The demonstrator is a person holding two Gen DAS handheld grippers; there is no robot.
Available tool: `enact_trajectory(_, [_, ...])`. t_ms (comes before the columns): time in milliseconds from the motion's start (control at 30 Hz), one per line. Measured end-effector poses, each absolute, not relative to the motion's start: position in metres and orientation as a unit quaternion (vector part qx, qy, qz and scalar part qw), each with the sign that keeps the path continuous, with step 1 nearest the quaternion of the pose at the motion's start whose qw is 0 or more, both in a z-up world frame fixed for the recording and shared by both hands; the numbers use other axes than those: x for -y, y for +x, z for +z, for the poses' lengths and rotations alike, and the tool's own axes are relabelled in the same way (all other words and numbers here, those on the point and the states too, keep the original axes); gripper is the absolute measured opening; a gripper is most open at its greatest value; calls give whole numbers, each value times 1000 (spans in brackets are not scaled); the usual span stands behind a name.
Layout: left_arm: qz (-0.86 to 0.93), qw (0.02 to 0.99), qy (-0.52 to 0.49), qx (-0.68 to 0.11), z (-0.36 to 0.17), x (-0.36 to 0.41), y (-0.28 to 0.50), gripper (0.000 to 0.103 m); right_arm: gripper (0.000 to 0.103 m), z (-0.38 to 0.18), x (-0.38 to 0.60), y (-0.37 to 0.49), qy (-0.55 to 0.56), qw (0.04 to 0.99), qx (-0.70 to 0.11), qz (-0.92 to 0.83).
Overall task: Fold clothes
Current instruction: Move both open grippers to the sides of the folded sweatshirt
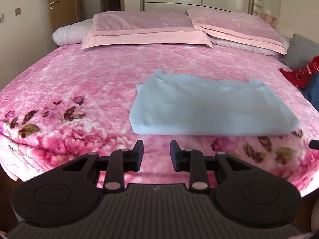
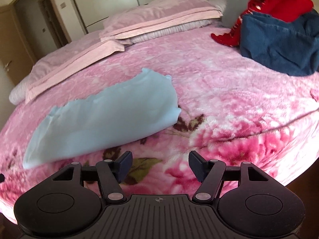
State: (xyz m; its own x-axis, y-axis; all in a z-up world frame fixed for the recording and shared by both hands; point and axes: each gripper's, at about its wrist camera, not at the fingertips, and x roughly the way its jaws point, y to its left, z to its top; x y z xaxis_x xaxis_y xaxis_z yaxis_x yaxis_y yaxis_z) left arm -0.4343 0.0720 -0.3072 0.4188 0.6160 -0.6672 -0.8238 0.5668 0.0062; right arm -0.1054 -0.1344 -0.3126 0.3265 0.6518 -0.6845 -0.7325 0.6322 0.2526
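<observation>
Left wrist view: the left gripper (image 1: 156,155), jaws apart and empty, hovers near the folded light-blue garment (image 1: 211,105), which lies flat on the pink floral blanket (image 1: 79,75) below two pillows (image 1: 143,27).

Right wrist view: the right gripper (image 2: 160,166), jaws wide and empty; only here the heaped blue garment (image 2: 279,45) and red garment (image 2: 279,2) show fully.

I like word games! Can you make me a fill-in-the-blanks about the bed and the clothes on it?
1. The folded cloth on the bed is light ____.
2. The red garment lies on top of a dark ____ one.
3. Both the left tool and the right tool are ____, holding nothing.
4. The pillows are ____.

Missing words: blue; blue; open; pink
</observation>
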Motion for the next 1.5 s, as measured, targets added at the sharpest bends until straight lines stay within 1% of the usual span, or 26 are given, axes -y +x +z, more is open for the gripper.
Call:
enact_trajectory(167, [419,833,-162,-323,-320,-94,-420,17,65,-323,112,-104,-74,808,-384,441])
enact_trajectory(400, [385,855,-124,-324,-337,-136,-366,17,65,-328,49,-102,-98,814,-310,481])
enact_trajectory(467, [373,859,-119,-328,-347,-148,-350,17,62,-335,35,-101,-99,804,-296,506])
enact_trajectory(500, [369,860,-118,-331,-352,-152,-343,17,58,-341,32,-100,-96,796,-294,520])
enact_trajectory(567, [364,855,-120,-348,-365,-161,-331,17,57,-355,27,-93,-98,787,-312,523])
enact_trajectory(633, [362,850,-125,-362,-377,-168,-323,17,56,-371,29,-80,-104,798,-339,487])
enact_trajectory(733, [362,849,-131,-362,-384,-171,-325,18,50,-375,45,-61,-77,793,-355,488])
enact_trajectory(833, [364,847,-141,-361,-371,-169,-327,16,49,-365,54,-50,-48,788,-373,488])
enact_trajectory(967, [352,862,-126,-344,-355,-162,-325,16,49,-353,61,-38,6,789,-383,481])
enact_trajectory(1033, [355,851,-132,-362,-364,-167,-317,16,49,-361,54,-33,-13,786,-399,472])
enact_trajectory(1067, [361,843,-140,-374,-370,-170,-313,12,49,-360,53,-32,-14,785,-400,472])
enact_trajectory(1200, [337,861,-143,-354,-363,-160,-304,12,49,-342,55,-41,-7,795,-376,476])
enact_trajectory(1267, [319,870,-141,-347,-359,-154,-295,12,49,-336,50,-46,-22,803,-351,481])
enact_trajectory(1333, [306,874,-139,-350,-363,-153,-285,12,49,-339,38,-49,-56,808,-345,474])
enact_trajectory(1433, [302,859,-140,-388,-389,-160,-266,14,49,-364,20,-51,-114,801,-360,464])
enact_trajectory(1500, [306,862,-126,-384,-395,-156,-263,12,49,-364,19,-54,-118,805,-351,463])
